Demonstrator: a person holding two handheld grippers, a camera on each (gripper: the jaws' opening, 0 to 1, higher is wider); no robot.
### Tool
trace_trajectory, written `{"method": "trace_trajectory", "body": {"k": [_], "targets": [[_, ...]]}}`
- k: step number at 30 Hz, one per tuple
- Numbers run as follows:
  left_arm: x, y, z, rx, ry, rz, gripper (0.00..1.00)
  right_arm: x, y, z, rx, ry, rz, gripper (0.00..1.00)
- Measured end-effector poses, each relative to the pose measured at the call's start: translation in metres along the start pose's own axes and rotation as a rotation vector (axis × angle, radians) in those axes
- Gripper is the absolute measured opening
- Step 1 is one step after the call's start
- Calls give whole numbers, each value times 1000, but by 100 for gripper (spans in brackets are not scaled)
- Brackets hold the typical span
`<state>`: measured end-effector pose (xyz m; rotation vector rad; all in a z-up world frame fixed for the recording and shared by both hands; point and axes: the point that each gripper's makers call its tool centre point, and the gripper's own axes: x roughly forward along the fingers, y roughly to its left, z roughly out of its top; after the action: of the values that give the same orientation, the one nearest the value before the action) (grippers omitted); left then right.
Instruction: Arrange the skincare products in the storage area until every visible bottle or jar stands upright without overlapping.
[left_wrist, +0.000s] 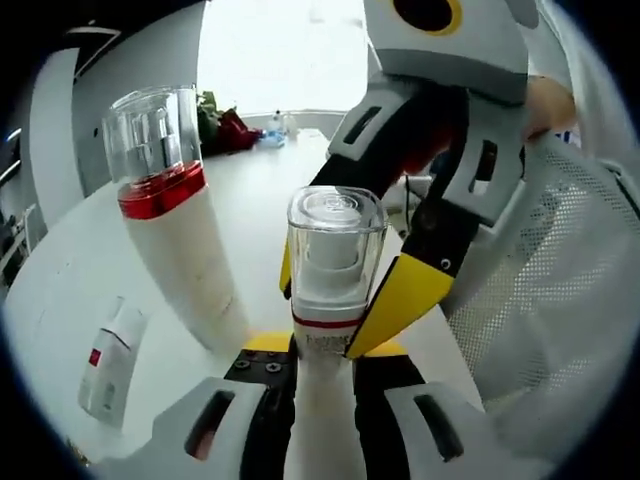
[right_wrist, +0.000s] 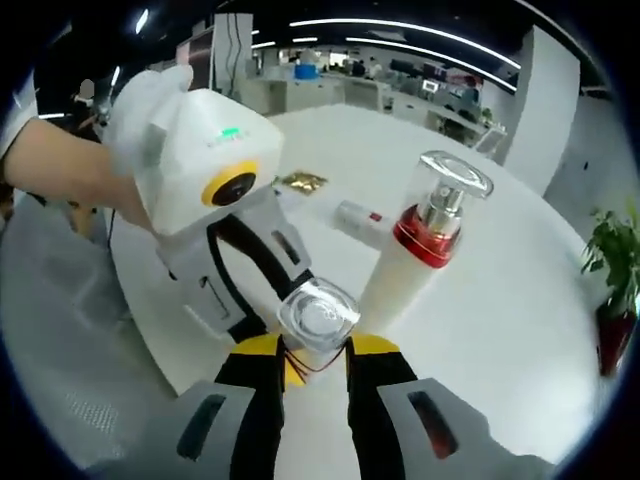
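A small white bottle (left_wrist: 334, 262) with a clear square cap and a thin red band is held above the white table. My left gripper (left_wrist: 325, 350) is shut on its white body from below. My right gripper (left_wrist: 342, 300) reaches in from the upper right, its yellow fingertips (left_wrist: 405, 295) closed on the neck just under the cap. In the right gripper view the cap (right_wrist: 318, 315) sits between my right gripper (right_wrist: 318, 350) jaws, with the left gripper (right_wrist: 272, 330) coming from the left. A tall white pump bottle (left_wrist: 175, 225) (right_wrist: 420, 250) with a red collar stands upright beside it.
A small white bottle with a red label (left_wrist: 105, 365) (right_wrist: 358, 218) lies flat on the table (left_wrist: 255, 180). A gold packet (right_wrist: 300, 181) lies farther off. A mesh chair (left_wrist: 565, 300) stands at the table's edge. A plant and red items (left_wrist: 225, 125) sit at the far rim. A hand (right_wrist: 70, 170) holds the left gripper.
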<state>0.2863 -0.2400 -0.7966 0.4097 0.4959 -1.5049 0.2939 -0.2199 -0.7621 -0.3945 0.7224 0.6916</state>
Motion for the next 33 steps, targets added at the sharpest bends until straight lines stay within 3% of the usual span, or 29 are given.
{"method": "trace_trajectory", "body": {"k": [10, 17, 26, 33], "targets": [[1, -1, 0, 8, -10, -21, 17, -1, 1, 2, 6, -21, 7, 24], [0, 0, 2, -11, -8, -8, 24, -2, -1, 2, 36, -28, 9, 26], [-1, 1, -1, -16, 6, 17, 21, -14, -1, -4, 62, -15, 6, 28], [2, 1, 0, -25, 5, 24, 16, -28, -8, -18, 113, 9, -28, 26]]}}
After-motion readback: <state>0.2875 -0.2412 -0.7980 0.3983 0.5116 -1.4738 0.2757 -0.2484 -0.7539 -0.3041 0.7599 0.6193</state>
